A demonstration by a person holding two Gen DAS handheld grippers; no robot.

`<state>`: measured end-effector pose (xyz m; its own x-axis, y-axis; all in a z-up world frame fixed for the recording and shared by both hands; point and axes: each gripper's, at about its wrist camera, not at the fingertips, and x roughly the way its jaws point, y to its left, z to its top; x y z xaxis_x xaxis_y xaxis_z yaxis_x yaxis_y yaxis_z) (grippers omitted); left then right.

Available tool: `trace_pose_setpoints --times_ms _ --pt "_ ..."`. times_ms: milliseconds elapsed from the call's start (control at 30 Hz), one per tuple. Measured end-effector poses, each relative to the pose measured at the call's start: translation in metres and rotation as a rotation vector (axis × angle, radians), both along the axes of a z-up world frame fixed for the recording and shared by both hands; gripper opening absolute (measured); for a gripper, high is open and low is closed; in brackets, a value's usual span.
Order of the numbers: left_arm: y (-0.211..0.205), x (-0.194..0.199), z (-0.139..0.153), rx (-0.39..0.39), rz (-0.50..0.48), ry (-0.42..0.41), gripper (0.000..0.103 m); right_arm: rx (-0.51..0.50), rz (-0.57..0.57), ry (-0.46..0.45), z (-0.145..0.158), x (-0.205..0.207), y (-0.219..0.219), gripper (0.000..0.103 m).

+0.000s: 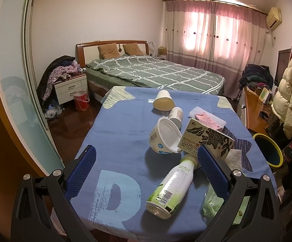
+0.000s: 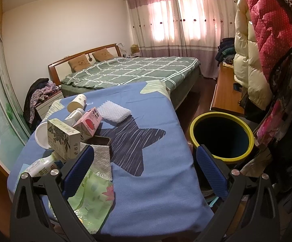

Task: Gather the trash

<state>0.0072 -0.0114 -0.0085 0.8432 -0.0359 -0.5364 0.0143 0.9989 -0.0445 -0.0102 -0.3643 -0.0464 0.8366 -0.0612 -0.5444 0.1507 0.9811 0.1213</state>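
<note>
The left tongs [image 1: 146, 169] are standing wide open and gripping nothing, hovering over the blue-clothed tabletop [image 1: 117, 133]. Between their blue pads, toward 5 o'clock, a green-and-white plastic bottle [image 1: 169, 189] is lying on its side, its neck passing just beside the right pad. At 12 o'clock from the bottle, a white yogurt tub [image 1: 164, 136] is tipping over, leaning against a patterned cream carton [image 1: 205, 139]. Further out at 12 o'clock, a small white bottle [image 1: 176, 115] and a toppled paper cup [image 1: 163, 100] are lying on the cloth, with a pink carton [image 1: 207, 122] and a white foam net [image 1: 198, 112] toward 1 o'clock.

The right tongs [image 2: 145, 169] are likewise gaping open and empty, hanging over the tabletop's near edge. A green printed wrapper [image 2: 93, 197] and a white paper towel [image 2: 102, 161] are lying at 8 o'clock beside the left pad. At 2 o'clock, off the tabletop, a yellow-rimmed bin [image 2: 222, 137] is standing on the floor, partly behind the right pad.
</note>
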Motion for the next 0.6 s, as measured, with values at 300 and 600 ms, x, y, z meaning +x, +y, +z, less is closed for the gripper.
trace_pose_setpoints --times_ms 300,600 --pt "-0.0005 0.0002 -0.0003 0.001 0.000 -0.001 0.099 0.001 0.000 0.001 0.0007 0.0005 -0.0009 0.096" --pt "-0.0005 0.0001 -0.0006 0.000 -0.001 0.000 0.099 0.002 0.000 0.001 0.0000 0.0006 -0.0012 0.096"
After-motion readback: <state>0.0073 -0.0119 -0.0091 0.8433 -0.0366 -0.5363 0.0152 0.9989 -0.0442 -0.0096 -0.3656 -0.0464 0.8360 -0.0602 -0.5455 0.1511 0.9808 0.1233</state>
